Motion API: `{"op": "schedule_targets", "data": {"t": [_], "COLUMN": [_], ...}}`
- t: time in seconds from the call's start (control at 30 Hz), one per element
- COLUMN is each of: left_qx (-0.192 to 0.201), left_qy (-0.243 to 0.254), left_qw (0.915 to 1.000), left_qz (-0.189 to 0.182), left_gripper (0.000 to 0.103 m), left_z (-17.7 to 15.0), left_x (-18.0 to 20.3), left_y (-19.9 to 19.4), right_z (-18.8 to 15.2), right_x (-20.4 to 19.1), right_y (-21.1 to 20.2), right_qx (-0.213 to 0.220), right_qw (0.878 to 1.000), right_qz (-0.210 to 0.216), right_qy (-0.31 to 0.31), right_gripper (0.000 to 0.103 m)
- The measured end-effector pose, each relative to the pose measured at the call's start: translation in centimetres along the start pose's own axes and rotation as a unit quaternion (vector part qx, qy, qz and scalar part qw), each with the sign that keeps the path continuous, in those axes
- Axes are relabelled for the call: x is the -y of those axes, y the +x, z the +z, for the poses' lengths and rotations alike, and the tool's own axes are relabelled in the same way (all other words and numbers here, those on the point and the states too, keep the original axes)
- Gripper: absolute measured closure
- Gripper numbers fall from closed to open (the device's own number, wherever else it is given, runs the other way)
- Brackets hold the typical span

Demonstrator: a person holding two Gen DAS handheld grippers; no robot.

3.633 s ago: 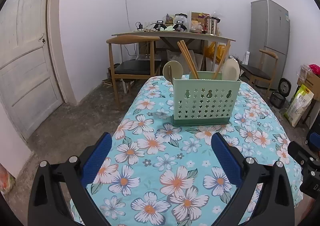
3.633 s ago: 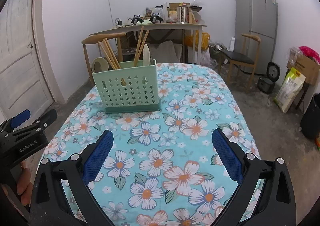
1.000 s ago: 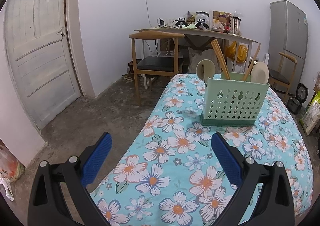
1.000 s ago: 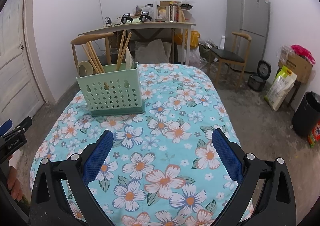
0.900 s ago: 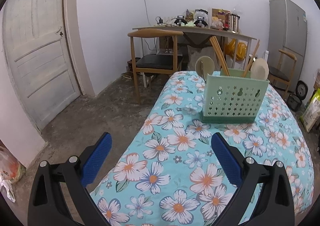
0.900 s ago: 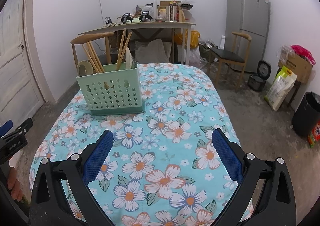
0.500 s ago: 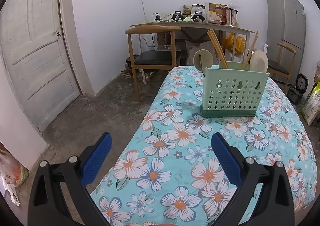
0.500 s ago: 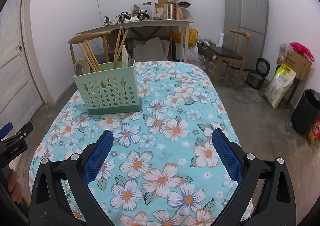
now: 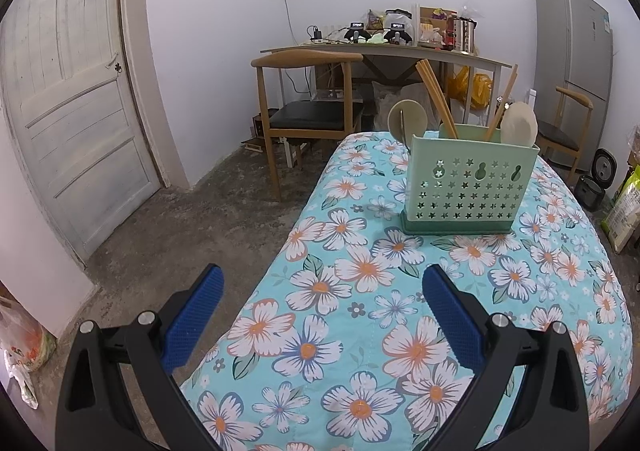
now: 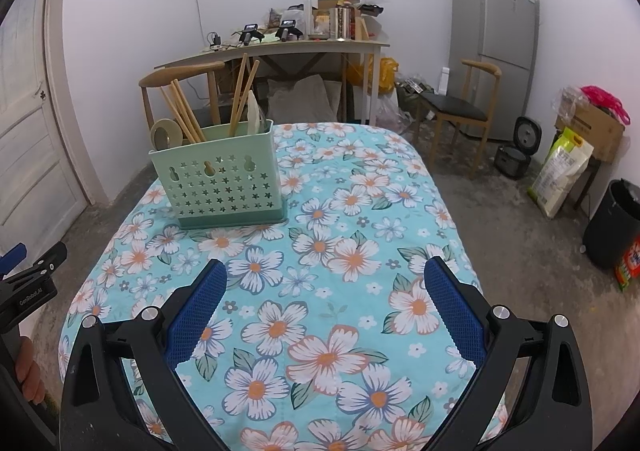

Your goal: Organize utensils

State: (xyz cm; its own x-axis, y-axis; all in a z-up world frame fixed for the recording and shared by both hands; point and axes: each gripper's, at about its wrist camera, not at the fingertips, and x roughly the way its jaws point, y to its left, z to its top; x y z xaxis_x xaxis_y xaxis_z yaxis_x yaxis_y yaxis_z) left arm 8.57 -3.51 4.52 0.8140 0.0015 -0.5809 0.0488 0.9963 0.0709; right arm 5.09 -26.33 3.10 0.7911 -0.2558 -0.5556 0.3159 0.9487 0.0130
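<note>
Both sets of jaws are spread wide with nothing between them: the left gripper [image 9: 322, 285] hangs over the near left corner of the table [image 9: 568, 291], half above the concrete floor [image 9: 192, 235], and the right gripper [image 10: 325, 279] sits over the near middle of the flowery turquoise tablecloth [image 10: 360, 211]. The blue pads [image 10: 198, 309] on each are clearly well apart. The mint green utensil caddy [image 10: 226, 181] with the star cutouts stands upright on the far side of the table, towards the left from the right wrist view and towards the right from the left one, well away from both grippers. Inside it you can see wooden chopsticks [image 10: 182, 111] leaning left, another pair [image 10: 242, 93] standing more upright, a round beige spoon head [image 9: 408, 117] at the left end and a pale spoon [image 9: 519, 124] at the right end. Behind the table there's a wooden chair [image 9: 308, 99], a cluttered desk [image 10: 280, 47] and a grey fridge [image 10: 494, 47]. In the right wrist view the left gripper's black body shows at the lower left edge, with a bit of the person's hand [image 10: 28, 373] under it.
</note>
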Motion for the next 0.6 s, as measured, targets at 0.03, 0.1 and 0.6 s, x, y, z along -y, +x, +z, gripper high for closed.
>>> {"op": "schedule_targets", "data": {"t": [0.03, 0.1, 0.6], "left_qx": [0.0, -0.001, -0.001], "left_qy": [0.0, 0.0, 0.0], "left_qw": [1.0, 1.0, 1.0], "left_qz": [0.0, -0.001, -0.001], "left_gripper": [0.006, 0.006, 0.006], "left_z": [0.0, 0.03, 0.01], "left_x": [0.0, 0.04, 0.1], "left_y": [0.0, -0.04, -0.11], "right_z": [0.0, 0.02, 0.01], "right_x": [-0.03, 0.01, -0.18], "right_y": [0.01, 0.01, 0.04], "right_qx": [0.0, -0.001, 0.0], "right_qw": [1.0, 1.0, 1.0], "right_qz": [0.0, 0.0, 0.002], "right_qy": [0.0, 0.001, 0.0], "right_gripper": [0.008, 0.008, 0.008]}}
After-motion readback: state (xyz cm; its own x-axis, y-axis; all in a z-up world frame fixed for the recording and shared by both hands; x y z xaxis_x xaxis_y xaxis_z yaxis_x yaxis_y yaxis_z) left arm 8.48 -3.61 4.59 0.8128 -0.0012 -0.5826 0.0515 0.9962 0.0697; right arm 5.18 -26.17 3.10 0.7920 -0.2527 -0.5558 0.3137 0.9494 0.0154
